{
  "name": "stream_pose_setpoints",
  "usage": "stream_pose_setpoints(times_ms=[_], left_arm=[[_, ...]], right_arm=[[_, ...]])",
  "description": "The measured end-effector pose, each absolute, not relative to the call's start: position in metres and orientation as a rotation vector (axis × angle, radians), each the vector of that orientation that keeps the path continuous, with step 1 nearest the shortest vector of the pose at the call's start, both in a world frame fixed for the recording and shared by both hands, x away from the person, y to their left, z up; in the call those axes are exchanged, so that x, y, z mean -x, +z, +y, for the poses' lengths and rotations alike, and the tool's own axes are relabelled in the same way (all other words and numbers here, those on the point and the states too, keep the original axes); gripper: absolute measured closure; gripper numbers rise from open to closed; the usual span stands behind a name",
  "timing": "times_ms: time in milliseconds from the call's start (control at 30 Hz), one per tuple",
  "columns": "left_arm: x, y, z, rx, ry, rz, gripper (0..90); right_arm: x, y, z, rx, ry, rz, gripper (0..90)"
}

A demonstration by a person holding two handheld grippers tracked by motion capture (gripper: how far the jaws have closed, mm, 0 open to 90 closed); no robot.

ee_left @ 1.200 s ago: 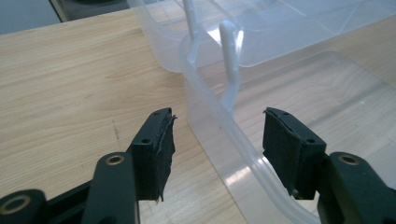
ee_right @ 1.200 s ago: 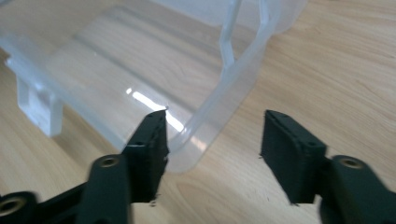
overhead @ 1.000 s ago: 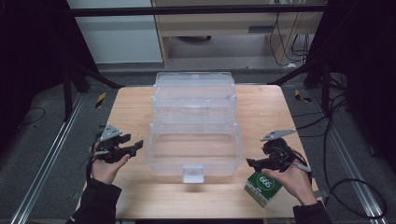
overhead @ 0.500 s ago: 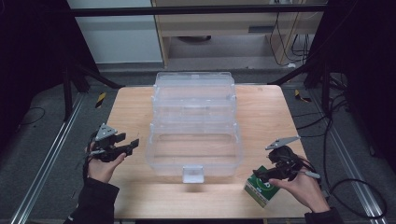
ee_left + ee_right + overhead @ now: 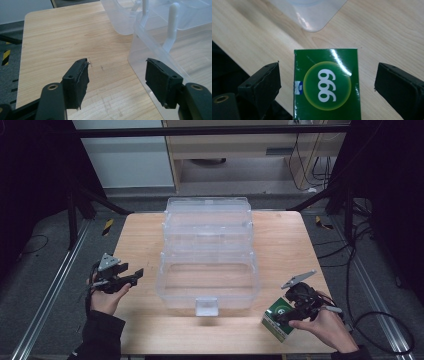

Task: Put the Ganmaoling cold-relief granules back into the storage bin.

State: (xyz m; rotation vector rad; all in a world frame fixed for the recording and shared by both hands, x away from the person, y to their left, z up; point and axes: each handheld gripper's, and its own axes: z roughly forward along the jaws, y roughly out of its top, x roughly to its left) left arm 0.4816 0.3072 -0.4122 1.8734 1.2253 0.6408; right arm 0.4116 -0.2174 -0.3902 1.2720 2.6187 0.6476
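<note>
High view: clear tiered box [image 5: 207, 270], compartments empty.

Green box [image 5: 278, 317] beside right gripper [image 5: 295, 312]

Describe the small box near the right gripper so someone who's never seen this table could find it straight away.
Start at the wooden table with the clear plastic organizer in its middle. Go to the table's near right corner, by the right gripper: the green box lies there between its open jaws. It is the one coloured item, glossy green with white "999" in a yellowish circle.
</note>
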Motion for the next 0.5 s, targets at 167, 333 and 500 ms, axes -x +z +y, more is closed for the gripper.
stream_pose_setpoints(times_ms=[167,333,500], left_arm=[[-0.481,-0.412,0.306,-1.881,0.643,1.217,34.3],[-0.481,-0.412,0.305,-1.885,0.640,1.214,34.1],[-0.481,-0.413,0.304,-1.893,0.638,1.211,34.0]], right_arm=[[-0.411,-0.394,-0.211,-1.237,0.566,2.680,5.6],[-0.413,-0.399,-0.209,-1.221,0.488,2.712,3.7],[-0.416,-0.405,-0.207,-1.209,0.456,2.741,3.7]])
